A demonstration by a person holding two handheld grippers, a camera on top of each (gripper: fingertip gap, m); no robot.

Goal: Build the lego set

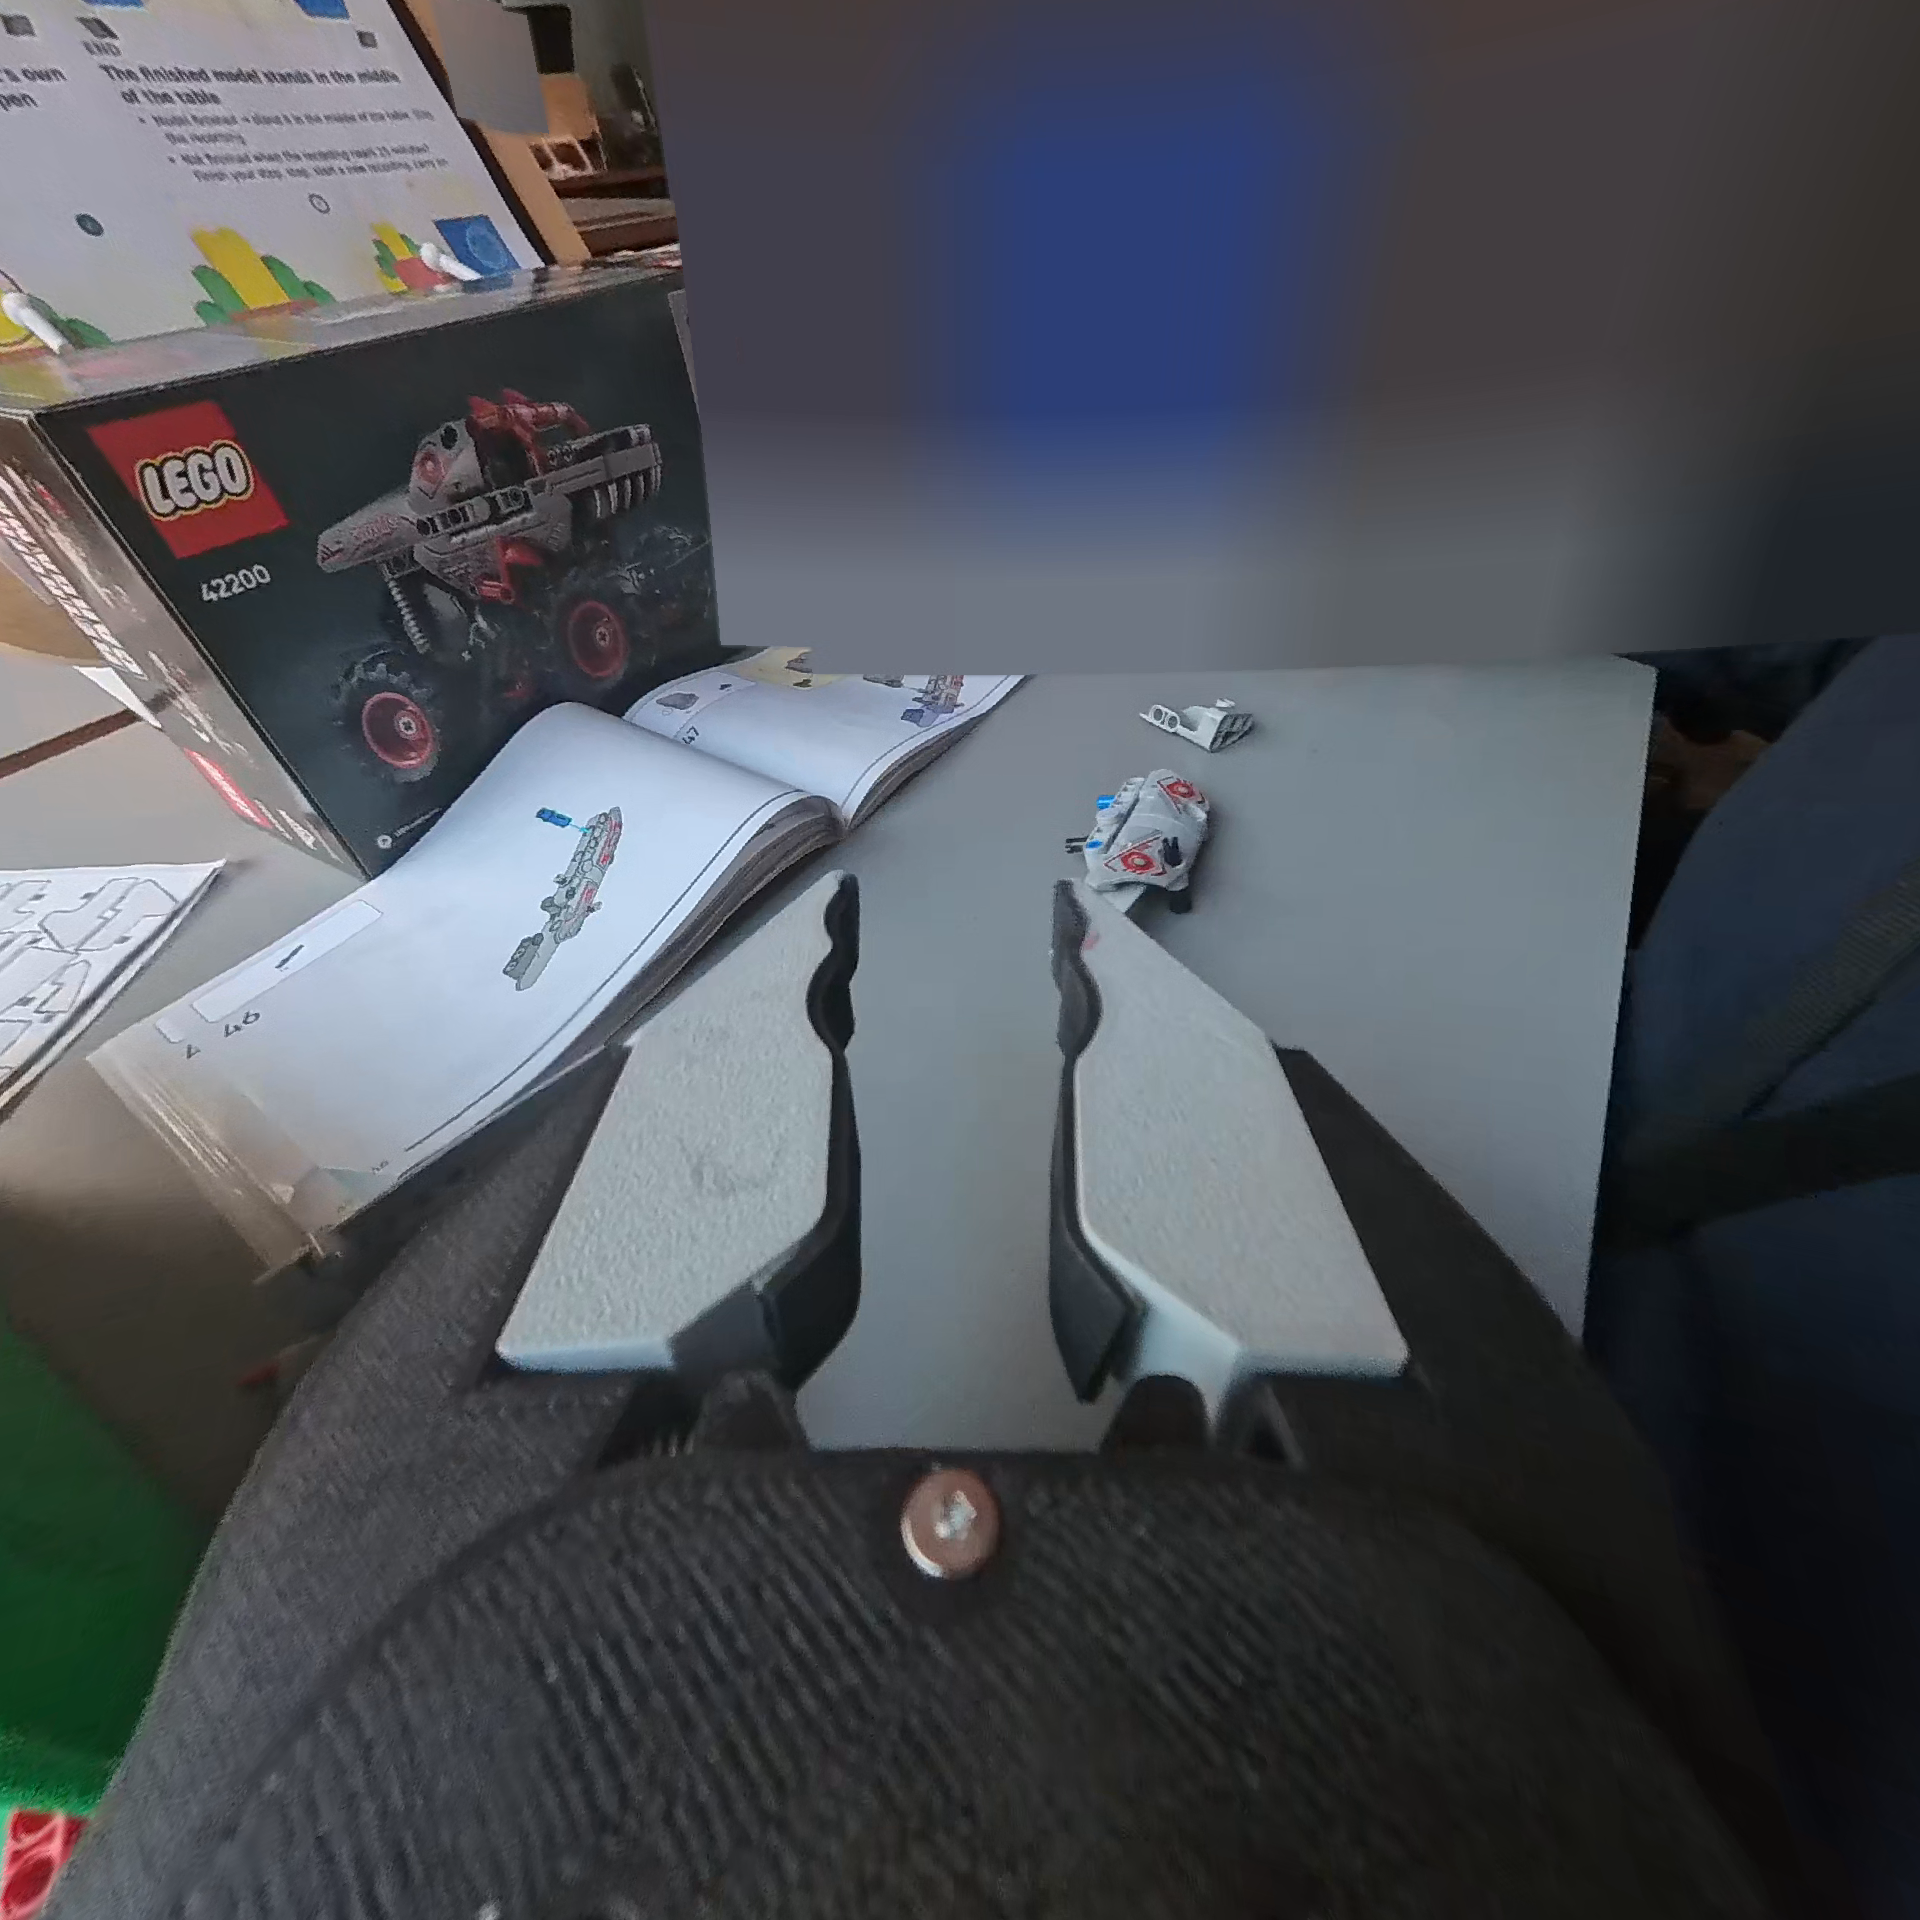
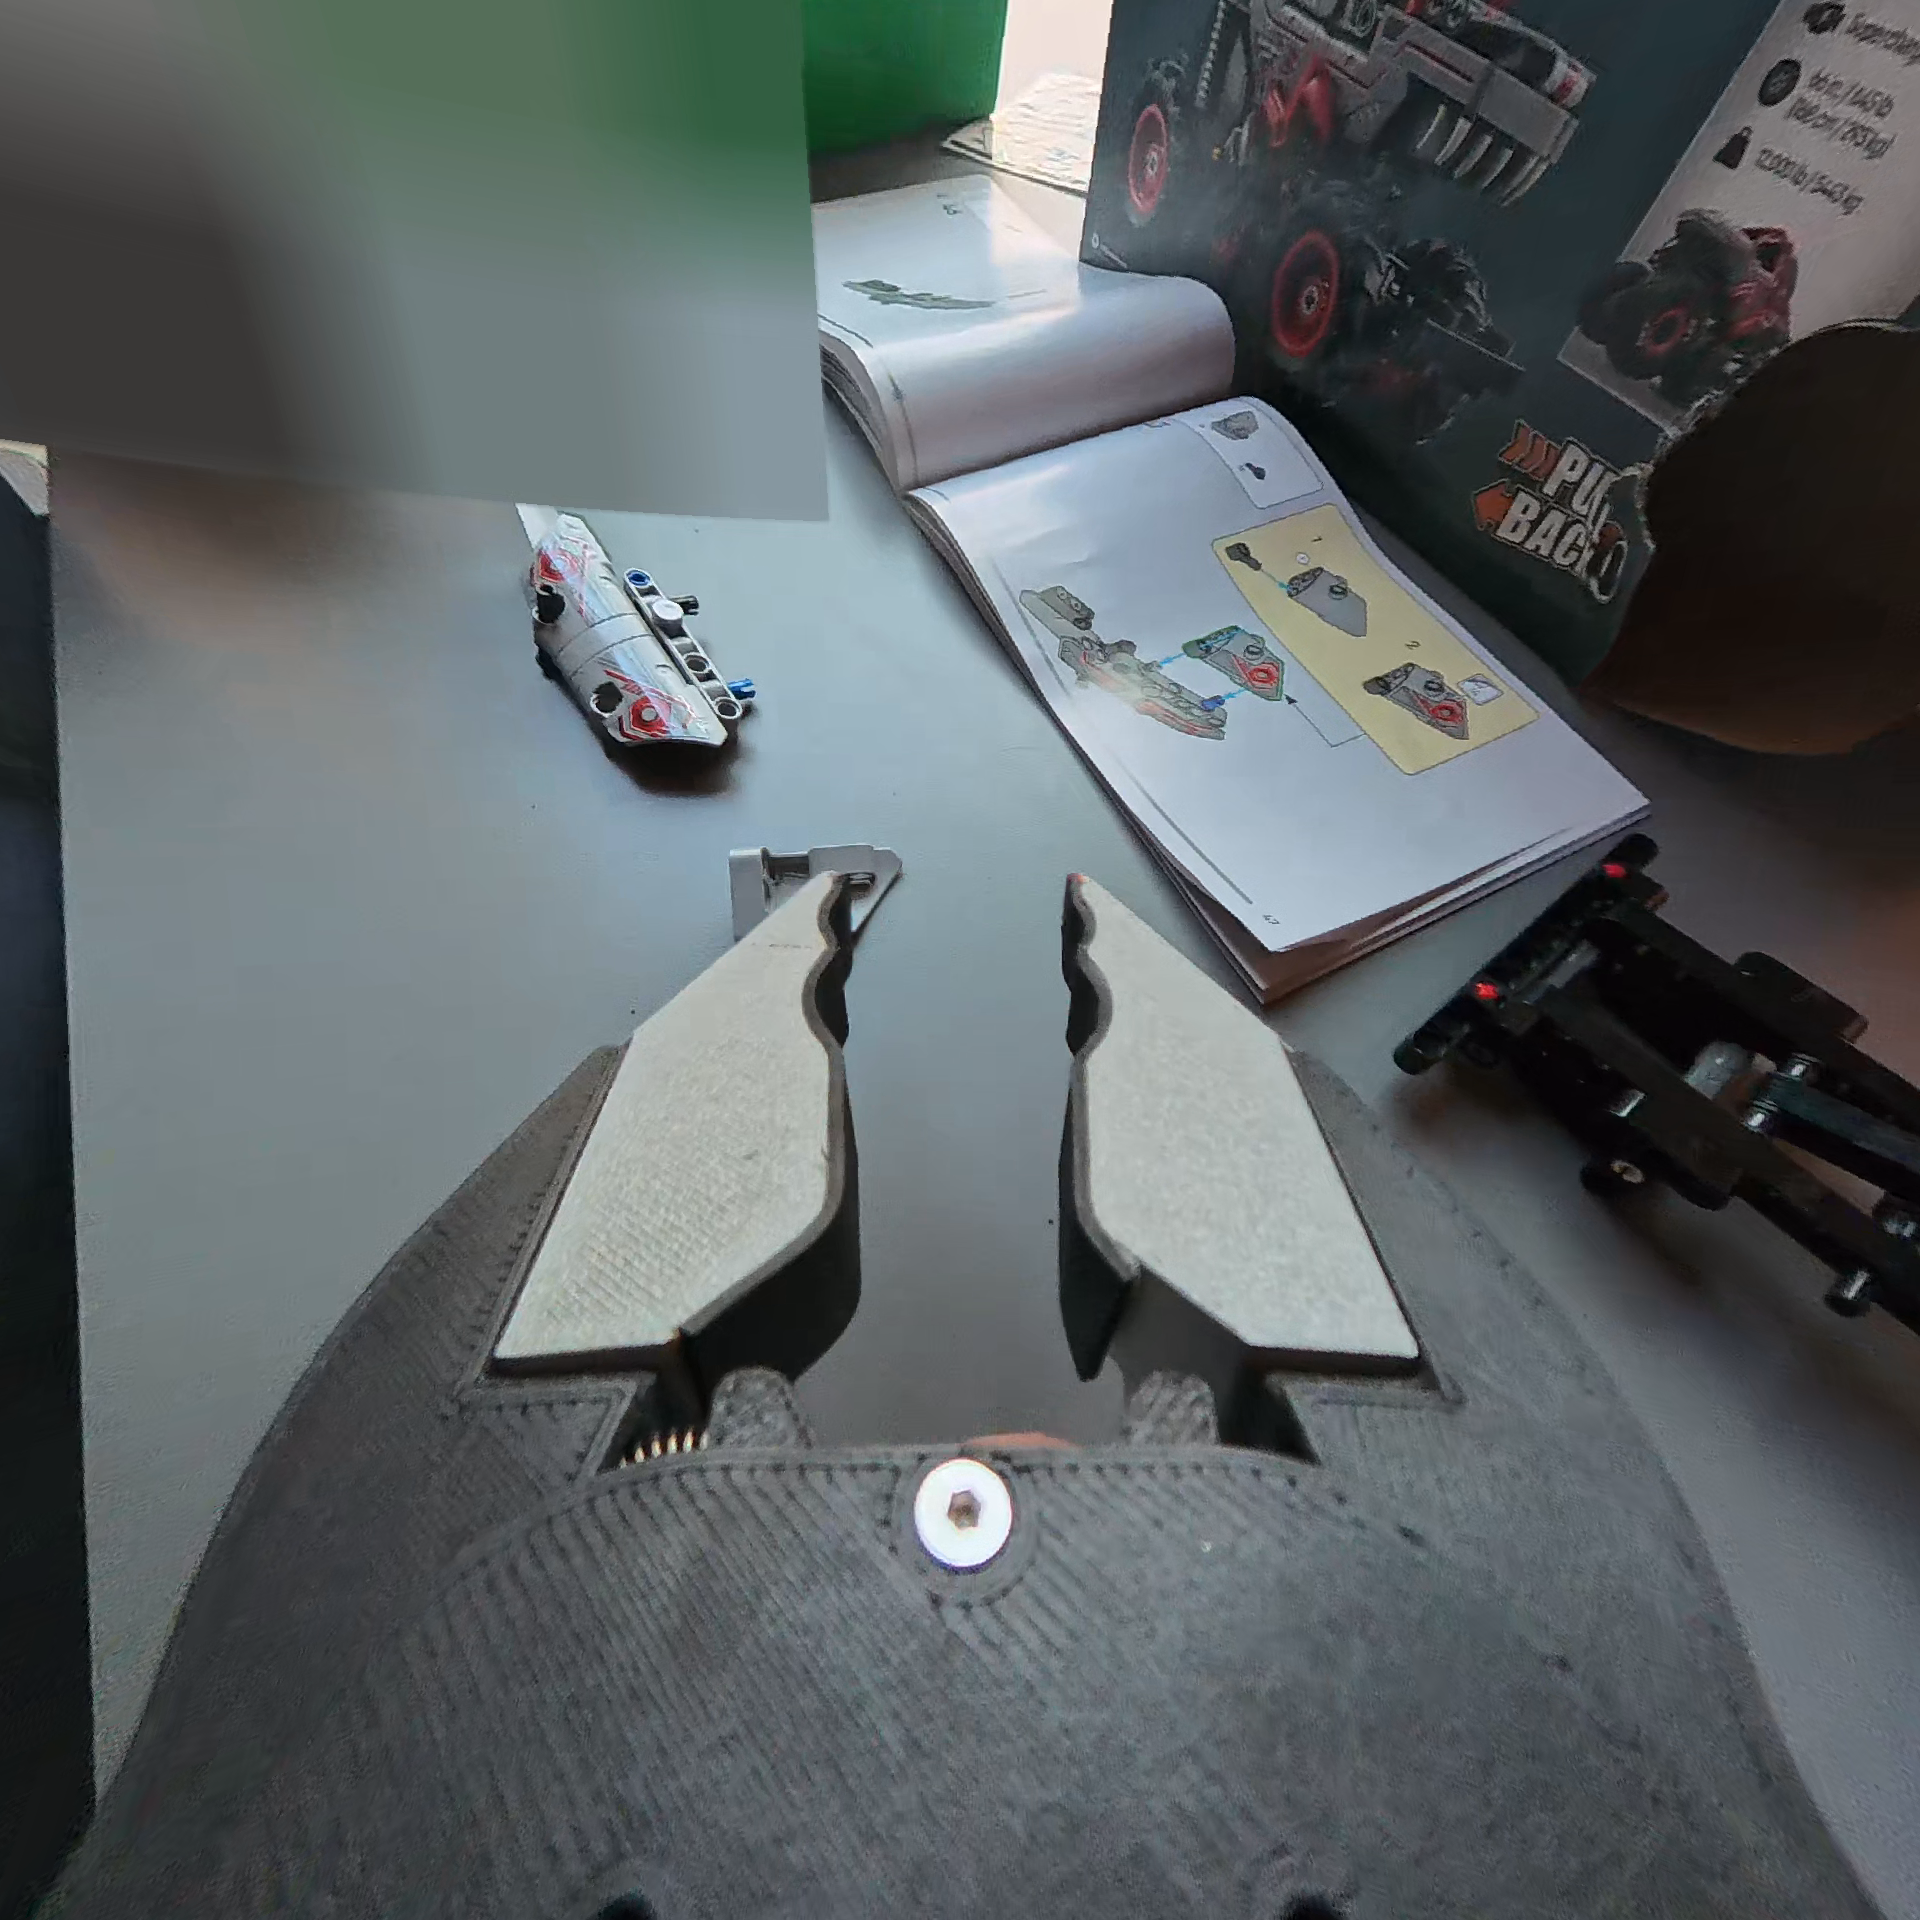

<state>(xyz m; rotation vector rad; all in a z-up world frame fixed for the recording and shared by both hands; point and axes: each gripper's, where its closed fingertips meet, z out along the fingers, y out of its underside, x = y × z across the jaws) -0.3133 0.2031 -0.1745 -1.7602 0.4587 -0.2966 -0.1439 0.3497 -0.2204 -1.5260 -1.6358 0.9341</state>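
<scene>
— While both tools hover over the grey table (image 2: 312,935), where is the model part?

— One long grey panel piece (image 2: 632,634) with red markings lies flat on the table, beyond and to the left of the right gripper (image 2: 961,904). In the right wrist view its long axis runs from far-left to near-right, the broader end nearer the camera. In the left wrist view the same panel piece (image 1: 1148,831) sits just past the left gripper (image 1: 956,904), beside its right fingertip.

— And the grippers?

— Both are spread, with nothing between the fingers.

— Anything close by?

— One small grey piece (image 2: 810,883) lies flat, partly hidden behind the right gripper's left fingertip. From the left view that small grey piece (image 1: 1200,722) lies beyond the panel, apart from it.

— What else?

— One open instruction booklet (image 2: 1278,665) lies to the right, with one dark box (image 2: 1455,260) standing behind it. One black frame (image 2: 1662,1081) with red dots sits at the booklet's near corner. A white sheet (image 1: 83,945) lies at the far left of the left view.
</scene>
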